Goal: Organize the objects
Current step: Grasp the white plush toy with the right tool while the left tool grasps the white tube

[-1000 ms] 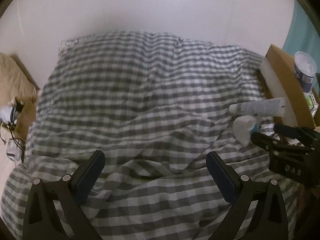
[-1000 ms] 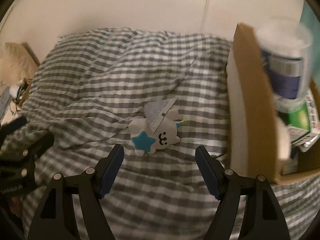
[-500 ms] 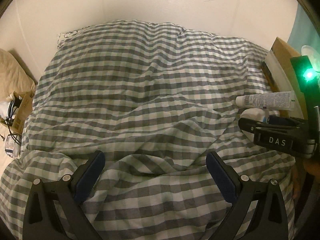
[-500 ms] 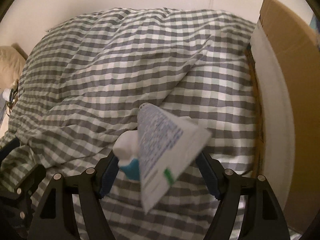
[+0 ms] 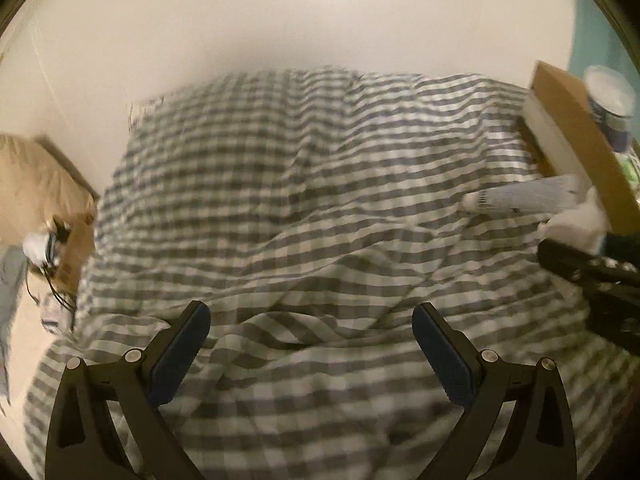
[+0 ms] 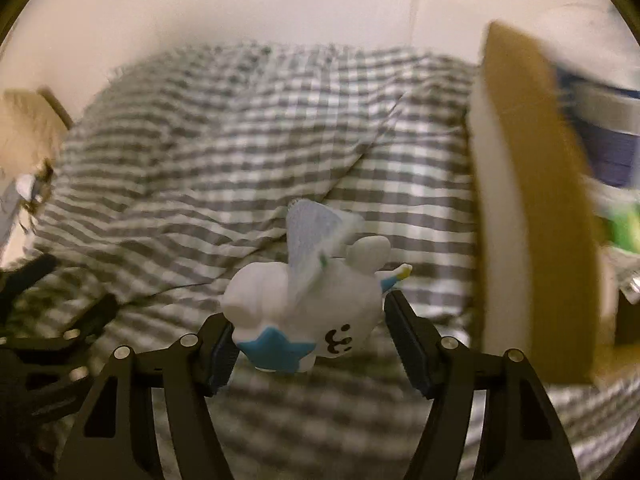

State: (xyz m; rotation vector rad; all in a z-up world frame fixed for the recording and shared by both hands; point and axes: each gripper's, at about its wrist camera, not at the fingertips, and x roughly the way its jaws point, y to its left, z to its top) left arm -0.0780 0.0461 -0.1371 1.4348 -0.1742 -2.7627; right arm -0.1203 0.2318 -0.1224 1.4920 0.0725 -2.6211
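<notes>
A white plush toy [image 6: 308, 312] with a blue star and a smiling face sits between the jaws of my right gripper [image 6: 310, 348], which stand close on both its sides. A white tube [image 6: 312, 240] lies on top of the toy. In the left wrist view the tube [image 5: 524, 198] and the toy [image 5: 576, 224] show at the right, beside the cardboard box [image 5: 580, 152], with the right gripper [image 5: 600, 276] behind them. My left gripper [image 5: 312, 348] is open and empty above the checked duvet [image 5: 304, 200].
The cardboard box [image 6: 532, 184] stands at the right on the bed and holds a white and blue tub [image 6: 604, 120] and green packets [image 6: 624, 228]. A beige cushion [image 5: 28, 188] and cables [image 5: 48, 248] lie left of the bed. A white wall is behind.
My right gripper has come up to the plush toy and now has it between its jaws. The tube has shifted on top of the toy. My left gripper stays open over the duvet.
</notes>
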